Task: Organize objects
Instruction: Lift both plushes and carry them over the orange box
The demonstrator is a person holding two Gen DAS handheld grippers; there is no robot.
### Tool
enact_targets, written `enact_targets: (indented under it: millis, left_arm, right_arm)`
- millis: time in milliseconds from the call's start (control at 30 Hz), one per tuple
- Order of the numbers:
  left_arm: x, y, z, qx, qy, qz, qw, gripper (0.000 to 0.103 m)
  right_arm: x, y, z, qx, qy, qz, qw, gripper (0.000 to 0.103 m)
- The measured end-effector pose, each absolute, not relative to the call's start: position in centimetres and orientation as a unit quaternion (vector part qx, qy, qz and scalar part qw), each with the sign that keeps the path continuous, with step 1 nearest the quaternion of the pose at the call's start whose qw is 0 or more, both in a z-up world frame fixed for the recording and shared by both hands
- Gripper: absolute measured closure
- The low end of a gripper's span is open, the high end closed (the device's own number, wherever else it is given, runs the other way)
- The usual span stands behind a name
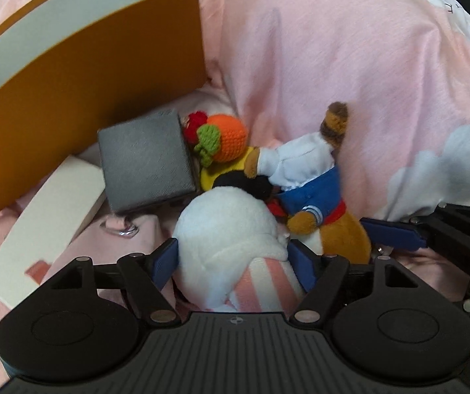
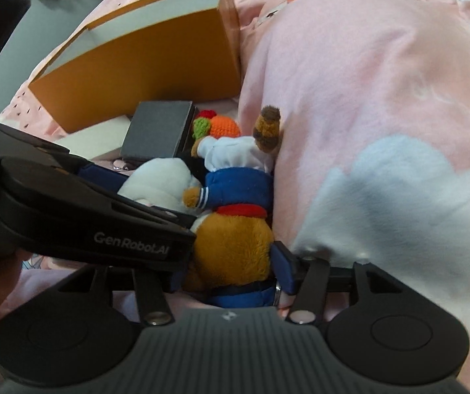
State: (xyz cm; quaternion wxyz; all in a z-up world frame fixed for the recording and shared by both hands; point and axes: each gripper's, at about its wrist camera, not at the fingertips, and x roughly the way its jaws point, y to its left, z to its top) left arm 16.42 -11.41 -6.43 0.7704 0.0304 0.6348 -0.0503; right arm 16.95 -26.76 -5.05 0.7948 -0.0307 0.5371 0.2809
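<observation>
My left gripper (image 1: 233,261) is shut on a white plush with a pink-striped part (image 1: 228,229); its blue pads press both sides. The plush also shows in the right wrist view (image 2: 159,180). My right gripper (image 2: 231,272) is shut on a brown plush animal in a blue and white outfit (image 2: 235,236); it also shows in the left wrist view (image 1: 304,177), with the right gripper's blue finger (image 1: 389,233) beside it. A crocheted orange toy (image 1: 226,138) and a grey box (image 1: 146,161) lie just beyond. An open orange box (image 1: 80,75) stands behind them.
Everything lies on a pink bed cover (image 1: 350,65) that bulges up high on the right. A flat white box (image 1: 47,226) lies at the left, by the orange box. A yellow and black soft item (image 1: 235,177) lies between the plushes. The left gripper body (image 2: 87,223) crosses the right wrist view.
</observation>
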Motion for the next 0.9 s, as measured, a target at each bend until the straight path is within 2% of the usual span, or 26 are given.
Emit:
enact_targets:
  millis: [233, 533, 733, 900]
  left_arm:
    - [14.4, -7.6, -4.4, -0.032, 0.614, -0.064, 0.786, 0.024]
    - [11.9, -4.2, -3.9, -0.119, 0.588, -0.052, 0.798, 0.027]
    - [10.6, -4.3, -3.5, -0.124, 0.561, -0.059, 0.817, 0.032]
    - [9.3, -2.7, -2.3, -0.154, 0.506, -0.083, 0.845, 0.034]
  right_arm:
    - [17.1, -26.3, -4.9, -0.037, 0.535, 0.284, 0.794, 0.043]
    - [17.8, -23.7, -4.4, -0.107, 0.519, 0.284, 0.799, 0.046]
    - [17.6, -24.6, -5.0, -0.078, 0.523, 0.283, 0.8, 0.051]
    - [17.2, -25.2, -2.8, -0.046, 0.515, 0.284, 0.807, 0.053]
